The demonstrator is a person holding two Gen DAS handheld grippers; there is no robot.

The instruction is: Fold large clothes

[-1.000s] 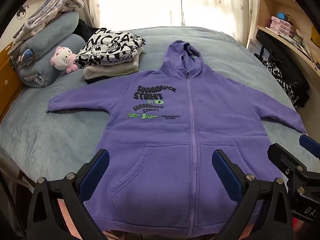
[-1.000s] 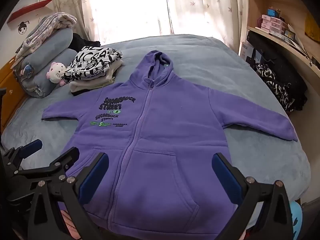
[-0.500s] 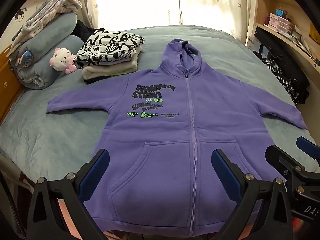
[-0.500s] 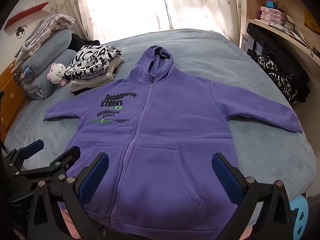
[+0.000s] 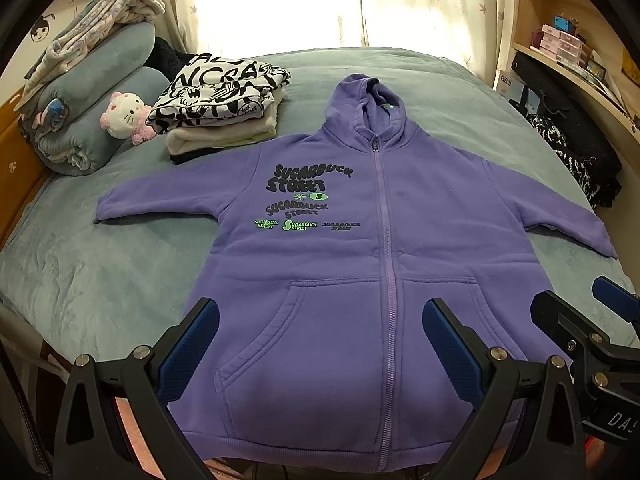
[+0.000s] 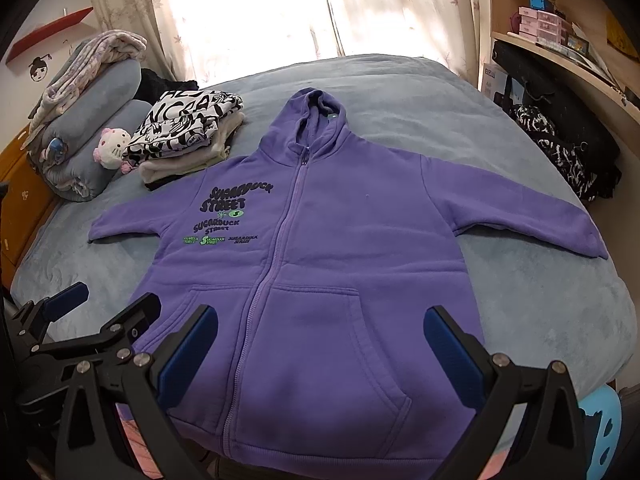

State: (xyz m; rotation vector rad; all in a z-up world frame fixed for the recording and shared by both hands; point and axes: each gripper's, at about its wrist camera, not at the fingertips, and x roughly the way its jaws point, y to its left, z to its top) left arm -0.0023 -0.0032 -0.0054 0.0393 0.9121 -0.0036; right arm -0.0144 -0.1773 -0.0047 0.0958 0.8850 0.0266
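A purple zip hoodie [image 5: 360, 264] lies flat and face up on the bed, sleeves spread, hood toward the window; it also shows in the right wrist view [image 6: 320, 264]. My left gripper [image 5: 320, 344] is open and empty, hovering over the hoodie's lower left pocket near the hem. My right gripper [image 6: 320, 344] is open and empty over the lower right pocket. Each gripper shows in the other's view: the right gripper [image 5: 580, 320] at the right edge, the left gripper [image 6: 108, 308] at the lower left.
A stack of folded clothes [image 5: 220, 108] sits at the hoodie's upper left, beside a plush cat [image 5: 124, 116] and rolled blue bedding [image 5: 88, 100]. Dark clothes [image 5: 576, 152] lie by a shelf on the right. The grey-blue bed cover [image 5: 100, 272] surrounds the hoodie.
Both grippers have shifted slightly, and the hoodie sits a little higher in both views. Both stay open; the hoodie has not moved.
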